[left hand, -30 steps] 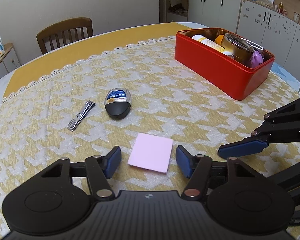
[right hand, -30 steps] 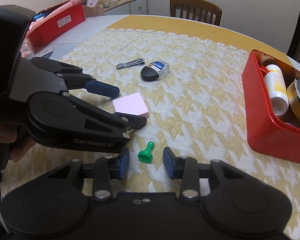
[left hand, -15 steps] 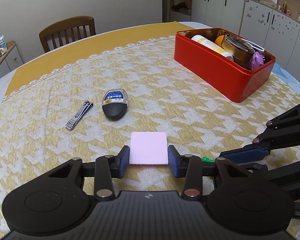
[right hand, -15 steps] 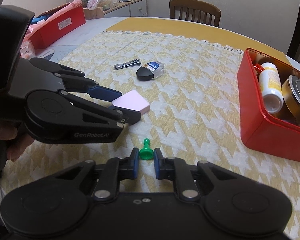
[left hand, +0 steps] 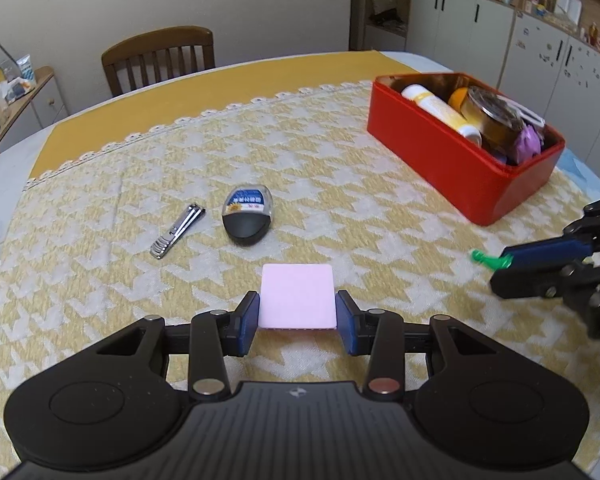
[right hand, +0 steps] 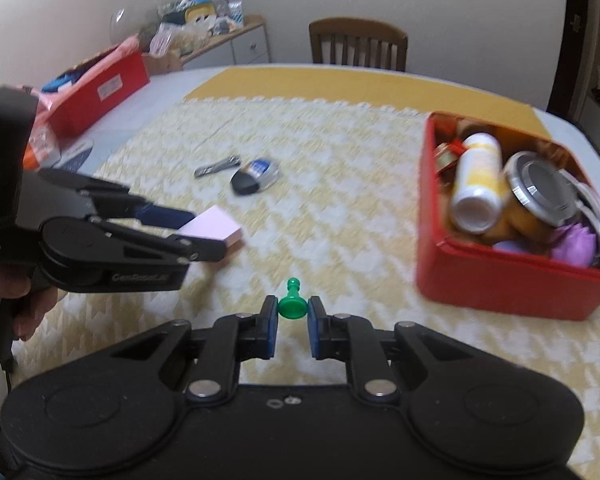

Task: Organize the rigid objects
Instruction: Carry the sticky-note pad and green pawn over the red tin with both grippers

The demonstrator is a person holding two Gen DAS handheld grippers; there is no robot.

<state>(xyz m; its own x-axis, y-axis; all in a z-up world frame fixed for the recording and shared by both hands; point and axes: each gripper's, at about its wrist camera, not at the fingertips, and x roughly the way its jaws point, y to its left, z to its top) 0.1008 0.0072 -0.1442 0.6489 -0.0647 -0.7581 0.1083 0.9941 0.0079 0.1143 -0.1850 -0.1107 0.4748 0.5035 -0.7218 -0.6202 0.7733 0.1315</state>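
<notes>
Two small things are pinched at once: the left gripper (left hand: 297, 317) has its blue pads pressed against the two side edges of a pink square pad (left hand: 298, 296), which lies low over the yellow-and-white houndstooth cloth (left hand: 340, 216) on the counter, and the right gripper (right hand: 293, 320) is clamped on the round base of a green pawn (right hand: 292, 305), whose head points away from the camera. In the left wrist view the pawn pokes out from the right gripper's tips at the right edge, above the cloth and short of the red box (left hand: 452, 160). That box stands at the cloth's far right corner and holds a white-and-yellow bottle (right hand: 478, 182), a jar with a metal lid (right hand: 540, 196) lying on its side, and something purple (right hand: 576, 240) at the near end. Whether either held thing touches the cloth, I cannot tell. Further out on the cloth, left of centre, lie a metal nail clipper (left hand: 178, 231) and, just beside it, a small oval black case with a blue label (left hand: 247, 216); both are well apart from the grippers. A hand (right hand: 24, 304) grips the left gripper's handle at the left edge of the right wrist view. Beyond the counter stands a wooden chair (left hand: 158, 58), and a second red box (right hand: 100, 92) sits off the cloth to the far left.
</notes>
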